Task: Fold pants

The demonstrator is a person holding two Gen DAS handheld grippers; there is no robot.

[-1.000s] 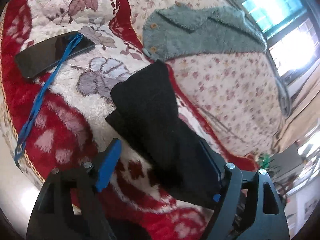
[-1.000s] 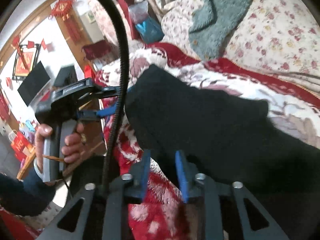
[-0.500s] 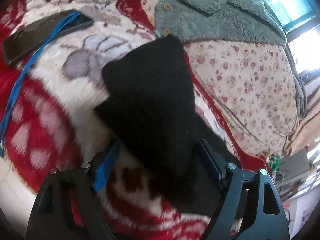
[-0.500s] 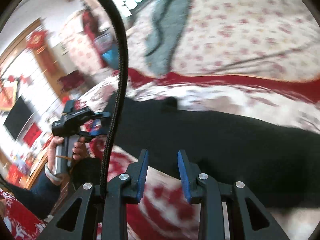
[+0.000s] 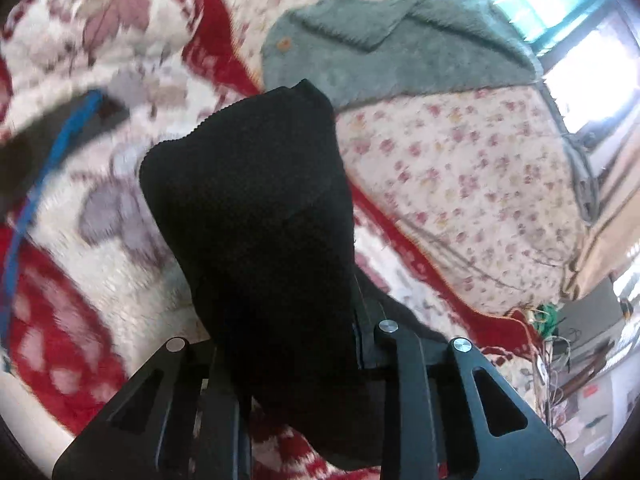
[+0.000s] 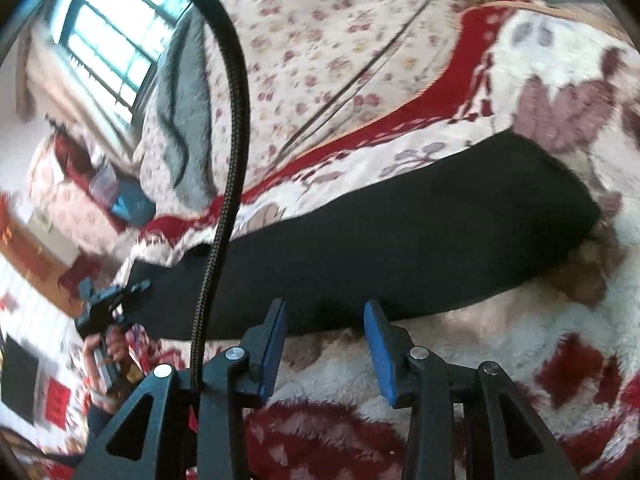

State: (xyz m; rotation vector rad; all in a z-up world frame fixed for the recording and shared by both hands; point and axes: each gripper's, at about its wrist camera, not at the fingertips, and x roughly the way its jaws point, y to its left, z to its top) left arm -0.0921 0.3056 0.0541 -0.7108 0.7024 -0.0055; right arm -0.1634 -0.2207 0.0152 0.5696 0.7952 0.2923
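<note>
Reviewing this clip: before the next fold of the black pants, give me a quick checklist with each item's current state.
1. Left gripper on the black pants: ok, closing with cloth between its fingers.
2. Right gripper free: ok, opening, nothing between its fingers.
3. Pants lying flat on the red blanket: ok in the right wrist view.
4. Grey sweater clear of the pants: cannot tell, the edges overlap in view.
5. Blue strap apart from the pants: ok.

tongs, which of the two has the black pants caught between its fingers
The left tongs, closing on the black pants. The right tongs are opening over the blanket, with nothing between them.
</note>
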